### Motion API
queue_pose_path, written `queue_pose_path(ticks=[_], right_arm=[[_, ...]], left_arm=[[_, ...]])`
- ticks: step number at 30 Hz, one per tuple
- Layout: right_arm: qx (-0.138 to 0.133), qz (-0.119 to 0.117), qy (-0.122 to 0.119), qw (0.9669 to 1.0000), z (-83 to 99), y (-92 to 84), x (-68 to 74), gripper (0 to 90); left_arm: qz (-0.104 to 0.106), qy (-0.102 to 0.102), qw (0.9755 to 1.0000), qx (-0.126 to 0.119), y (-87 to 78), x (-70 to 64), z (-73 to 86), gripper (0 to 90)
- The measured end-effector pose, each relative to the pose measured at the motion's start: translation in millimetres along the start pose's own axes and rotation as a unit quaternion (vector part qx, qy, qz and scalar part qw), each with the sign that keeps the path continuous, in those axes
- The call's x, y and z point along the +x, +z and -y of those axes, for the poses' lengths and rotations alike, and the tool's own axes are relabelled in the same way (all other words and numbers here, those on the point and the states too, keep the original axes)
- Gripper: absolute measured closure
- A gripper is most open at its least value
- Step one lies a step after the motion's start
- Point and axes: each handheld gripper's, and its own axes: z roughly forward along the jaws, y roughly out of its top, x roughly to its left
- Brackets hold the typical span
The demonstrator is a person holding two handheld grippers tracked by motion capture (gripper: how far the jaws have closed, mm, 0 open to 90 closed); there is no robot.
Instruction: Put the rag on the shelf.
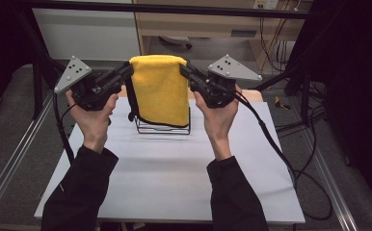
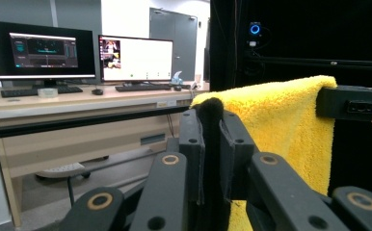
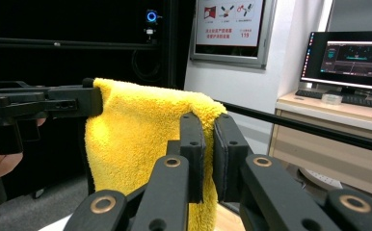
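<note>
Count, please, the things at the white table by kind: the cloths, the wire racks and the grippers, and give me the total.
Yellow towel, held up by its top corners: 1
Black wire rack on the white table, behind the towel's lower part: 1
Grippers, the left gripper and the right gripper, each shut on the towel: 2
Total: 4

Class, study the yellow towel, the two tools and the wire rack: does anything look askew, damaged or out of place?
Nothing stands out. The yellow towel hangs folded and fairly even between the left tool and the right tool, each shut on a top corner. The wire rack stands upright on the white table behind the towel's lower edge.
</note>
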Motion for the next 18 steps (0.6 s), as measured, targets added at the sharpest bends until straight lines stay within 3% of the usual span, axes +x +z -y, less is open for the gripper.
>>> queue_pose_path(ticks=[8,12,18], right_arm=[[-0.012,0.006,-0.003,0.9999,-15.3,8.3,-6.0,84.4],[-0.017,0.011,-0.005,0.9998,-23.1,12.7,-8.0,84.4],[-0.023,0.014,-0.011,0.9996,-34.8,19.2,-10.8,84.4]], left_arm=[[0.001,-0.002,0.9999,-0.010,6.6,4.4,-16.4,81.2],[-0.008,0.013,0.9998,-0.012,9.6,6.3,-26.3,81.2],[-0.004,0.009,0.9999,-0.014,14.4,11.1,-37.1,81.2]])
